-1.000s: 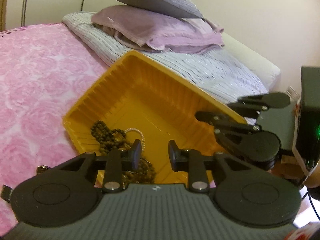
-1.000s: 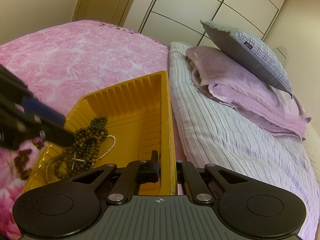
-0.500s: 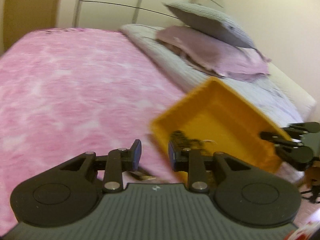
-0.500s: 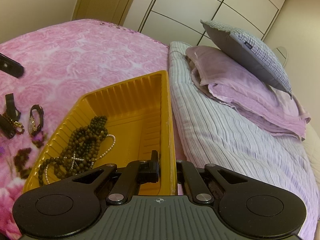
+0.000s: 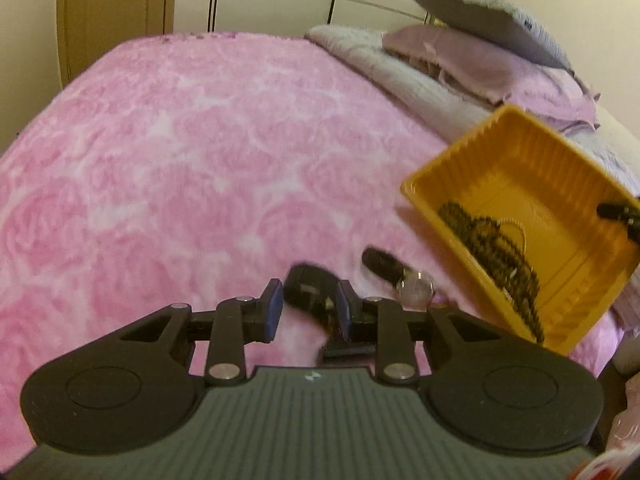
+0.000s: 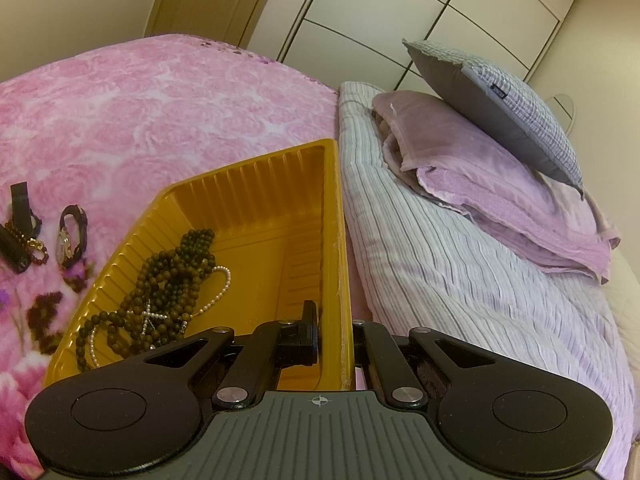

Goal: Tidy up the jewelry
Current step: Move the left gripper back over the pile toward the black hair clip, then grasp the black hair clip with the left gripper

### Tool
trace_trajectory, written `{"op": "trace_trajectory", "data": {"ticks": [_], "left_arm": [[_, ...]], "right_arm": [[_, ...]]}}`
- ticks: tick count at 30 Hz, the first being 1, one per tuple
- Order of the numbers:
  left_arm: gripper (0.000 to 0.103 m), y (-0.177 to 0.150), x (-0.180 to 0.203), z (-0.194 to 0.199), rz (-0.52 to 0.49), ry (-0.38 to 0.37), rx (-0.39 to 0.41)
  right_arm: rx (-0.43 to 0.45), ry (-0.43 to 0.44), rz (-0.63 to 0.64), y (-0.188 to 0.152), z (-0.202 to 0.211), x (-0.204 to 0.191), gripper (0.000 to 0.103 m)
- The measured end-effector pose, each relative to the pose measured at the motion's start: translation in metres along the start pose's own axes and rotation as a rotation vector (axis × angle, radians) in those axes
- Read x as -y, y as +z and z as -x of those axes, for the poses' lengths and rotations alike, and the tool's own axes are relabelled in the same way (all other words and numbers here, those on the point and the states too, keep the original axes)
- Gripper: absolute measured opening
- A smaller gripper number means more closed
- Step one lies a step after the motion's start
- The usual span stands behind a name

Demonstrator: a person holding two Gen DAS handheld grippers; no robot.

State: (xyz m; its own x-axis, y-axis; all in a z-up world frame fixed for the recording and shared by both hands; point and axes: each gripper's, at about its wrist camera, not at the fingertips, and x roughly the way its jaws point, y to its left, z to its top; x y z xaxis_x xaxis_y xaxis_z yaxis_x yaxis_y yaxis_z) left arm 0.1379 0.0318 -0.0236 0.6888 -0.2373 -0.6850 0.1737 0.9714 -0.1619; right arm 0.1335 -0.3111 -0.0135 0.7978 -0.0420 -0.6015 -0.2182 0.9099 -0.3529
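A yellow plastic tray (image 6: 256, 184) lies on the pink bed and holds dark bead necklaces (image 6: 168, 280) with a pearl strand. My right gripper (image 6: 332, 332) is shut on the tray's right wall. The tray also shows in the left wrist view (image 5: 516, 148). My left gripper (image 5: 308, 306) is open, low over a black-strapped watch (image 5: 308, 288) that lies between its fingers. A second watch with a round face (image 5: 416, 290) lies just right of it. In the right wrist view both watches (image 6: 70, 236) and a beaded bracelet (image 6: 28, 240) lie left of the tray.
The pink rose blanket (image 5: 180, 168) covers the bed. A striped duvet (image 6: 460, 264) lies right of the tray, with a lilac pillow (image 6: 500, 176) and a grey pillow (image 6: 500, 100) stacked on it. White wardrobes (image 6: 420, 12) and a door stand behind.
My left gripper has swung left, away from the tray, and come down over the black-strapped watch on the blanket. My right gripper has stayed shut on the tray wall.
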Motion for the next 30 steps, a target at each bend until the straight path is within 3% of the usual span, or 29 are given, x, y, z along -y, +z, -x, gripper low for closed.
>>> {"op": "trace_trajectory", "data": {"ticks": [3, 6, 11, 18, 22, 30], "left_arm": [[0.025, -0.009, 0.005, -0.005, -0.002, -0.035, -0.007], [0.037, -0.018, 0.014, -0.012, -0.02, -0.037, -0.041], [0.087, -0.033, 0.029, -0.017, 0.018, 0.005, -0.006], [0.089, -0.046, 0.062, -0.028, 0.006, 0.085, 0.039], [0.089, -0.052, 0.078, -0.034, -0.021, 0.168, 0.065], [0.085, -0.057, 0.077, -0.042, 0.002, 0.231, 0.06]], "right_arm": [[0.0, -0.001, 0.0, 0.0, 0.0, 0.0, 0.003], [-0.001, -0.002, -0.001, -0.001, -0.001, 0.0, 0.003], [-0.005, -0.005, 0.0, -0.002, -0.002, -0.001, 0.003], [-0.009, -0.003, 0.0, -0.003, -0.003, 0.001, 0.003], [-0.009, -0.003, 0.001, -0.003, -0.003, 0.001, 0.003], [-0.013, -0.004, -0.002, -0.004, -0.004, 0.001, 0.003]]}}
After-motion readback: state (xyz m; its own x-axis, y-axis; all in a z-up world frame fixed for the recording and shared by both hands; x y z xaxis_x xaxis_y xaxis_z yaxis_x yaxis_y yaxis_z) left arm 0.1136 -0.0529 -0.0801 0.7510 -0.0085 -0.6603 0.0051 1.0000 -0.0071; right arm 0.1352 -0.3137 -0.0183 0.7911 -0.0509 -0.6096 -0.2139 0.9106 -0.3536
